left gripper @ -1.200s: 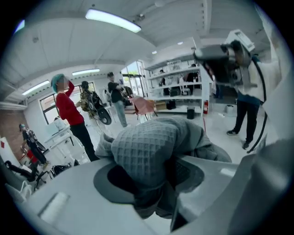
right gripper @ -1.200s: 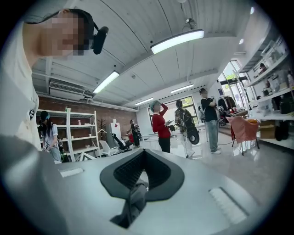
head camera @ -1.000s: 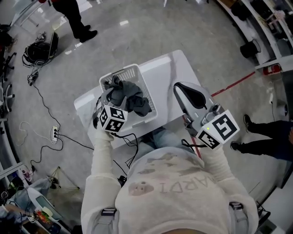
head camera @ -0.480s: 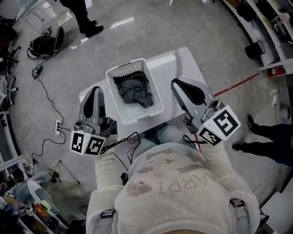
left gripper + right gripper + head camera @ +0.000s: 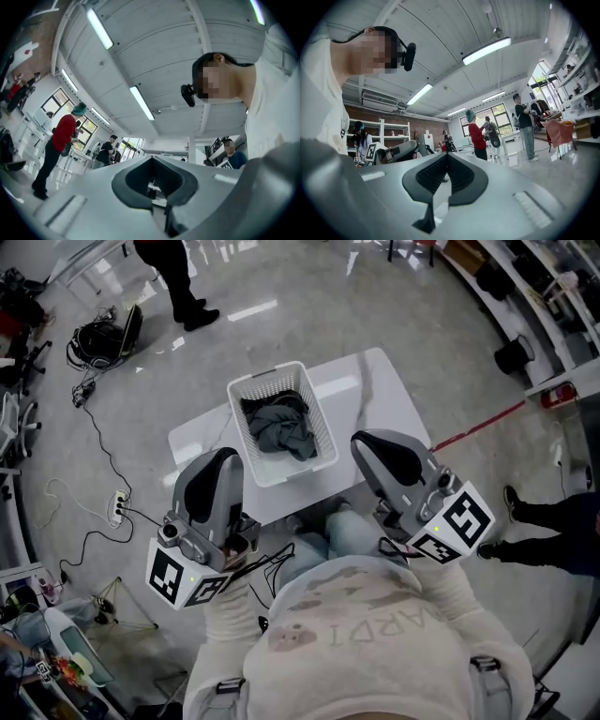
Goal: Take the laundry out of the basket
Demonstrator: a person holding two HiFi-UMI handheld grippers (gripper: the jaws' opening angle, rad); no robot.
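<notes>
A white slatted laundry basket [image 5: 320,424] stands on the small white table [image 5: 375,390] in the head view. A heap of dark grey laundry [image 5: 279,426] lies inside it. My left gripper [image 5: 226,463] is held off the table's near left corner, apart from the basket, and tilted upward. My right gripper [image 5: 377,444] hovers at the table's near right edge, also tilted up. In the left gripper view the left gripper [image 5: 153,161] has its jaws shut with nothing between them. The right gripper [image 5: 447,157] looks the same in its own view: shut and holding nothing, with ceiling behind.
Cables and a power strip [image 5: 115,512] trail over the floor to the left. A person in dark clothes [image 5: 178,282] stands beyond the table, and another person's legs [image 5: 553,521] show at the right. A red floor line [image 5: 478,418] runs right of the table.
My left gripper has drawn back from the laundry in the basket, moving left and toward me, and now points up. The laundry stays in the basket. The right gripper has barely moved.
</notes>
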